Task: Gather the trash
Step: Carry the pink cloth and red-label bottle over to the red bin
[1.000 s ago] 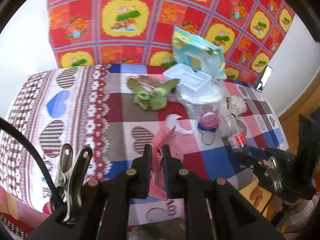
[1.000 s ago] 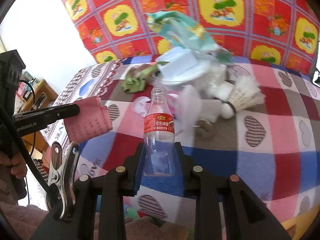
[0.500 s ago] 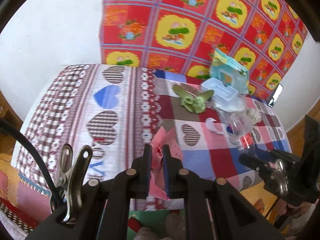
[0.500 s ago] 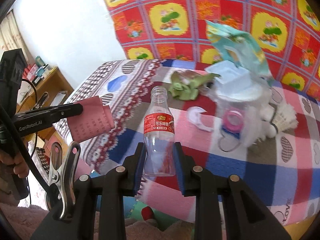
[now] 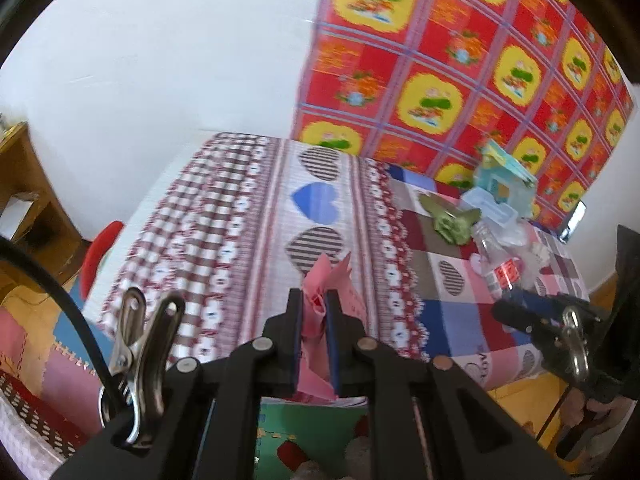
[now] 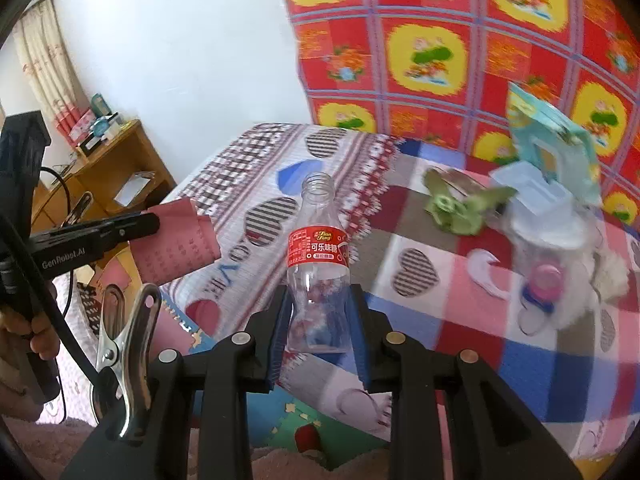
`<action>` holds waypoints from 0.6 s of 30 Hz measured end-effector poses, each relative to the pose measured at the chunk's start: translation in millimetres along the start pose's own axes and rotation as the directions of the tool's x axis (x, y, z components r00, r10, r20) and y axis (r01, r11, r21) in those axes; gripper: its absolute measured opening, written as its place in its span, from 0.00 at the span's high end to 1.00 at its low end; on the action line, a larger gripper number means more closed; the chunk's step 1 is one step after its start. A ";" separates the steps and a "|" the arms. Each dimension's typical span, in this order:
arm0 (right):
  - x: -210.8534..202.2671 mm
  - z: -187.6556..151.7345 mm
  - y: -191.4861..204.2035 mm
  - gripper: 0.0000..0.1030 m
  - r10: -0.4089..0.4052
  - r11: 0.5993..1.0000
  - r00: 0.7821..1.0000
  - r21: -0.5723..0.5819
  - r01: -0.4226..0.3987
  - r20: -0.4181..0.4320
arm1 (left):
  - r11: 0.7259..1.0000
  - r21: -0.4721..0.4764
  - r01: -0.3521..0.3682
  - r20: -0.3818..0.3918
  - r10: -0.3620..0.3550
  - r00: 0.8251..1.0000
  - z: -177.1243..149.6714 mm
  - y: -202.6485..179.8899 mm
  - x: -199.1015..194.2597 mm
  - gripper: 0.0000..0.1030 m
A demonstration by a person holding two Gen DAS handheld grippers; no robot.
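1. gripping a crumpled pink paper point(image 5: 320, 312), the left gripper point(image 5: 314, 332) has its jaws nearly closed, blue pads pressed flat on both sides of the paper, which sticks up above the fingertips over the near edge of the heart-patterned tablecloth point(image 5: 248, 240).
2. seen from the right wrist camera, that same pink paper point(image 6: 176, 244) hangs off the tablecloth's left edge, beside the wooden shelf point(image 6: 116, 164).
3. the right gripper point(image 6: 318, 320) is partly open, its pads clamped on the lower body of a clear plastic bottle point(image 6: 318, 276) with a red label; the bottle stands upright in the grip, capless, above the tablecloth's near edge.
4. further right on the tablecloth lies a green crumpled wrapper point(image 6: 456, 208), and just right of it a white plastic container point(image 6: 536, 200) with a light blue package point(image 6: 552, 148) leaning behind it.
5. at the tablecloth's right side, a pink round object point(image 6: 544, 280) sits among blurred white trash; what that trash is cannot be told.
6. a red and yellow patterned cloth point(image 6: 460, 52) hangs on the wall behind the tablecloth.
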State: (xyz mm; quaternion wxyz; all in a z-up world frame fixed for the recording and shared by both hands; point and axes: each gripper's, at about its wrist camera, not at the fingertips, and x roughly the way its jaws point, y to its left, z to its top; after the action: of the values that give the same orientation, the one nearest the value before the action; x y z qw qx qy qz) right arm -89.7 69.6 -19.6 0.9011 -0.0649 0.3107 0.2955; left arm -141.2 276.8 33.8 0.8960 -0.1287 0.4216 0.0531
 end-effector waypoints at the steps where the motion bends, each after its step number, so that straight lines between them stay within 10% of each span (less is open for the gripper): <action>1: 2.6 3.6 5.8 0.72 0.007 1.000 1.000 -0.004 -0.007 -0.002 | 1.000 -0.012 -0.004 0.005 0.004 1.000 -0.4 7.4 -2.9 0.90; 18: 78.1 80.9 82.4 0.72 0.172 0.976 0.984 -0.133 -0.175 -0.039 | 0.966 -0.195 -0.169 0.041 0.180 0.983 32.6 131.9 -11.3 0.89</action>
State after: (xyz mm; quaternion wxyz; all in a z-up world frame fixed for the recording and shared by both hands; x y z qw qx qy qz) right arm -45.3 199.7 3.8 0.8611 -0.1026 0.3065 0.3925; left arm -151.0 412.8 37.9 0.8833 -0.1747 0.3980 0.1755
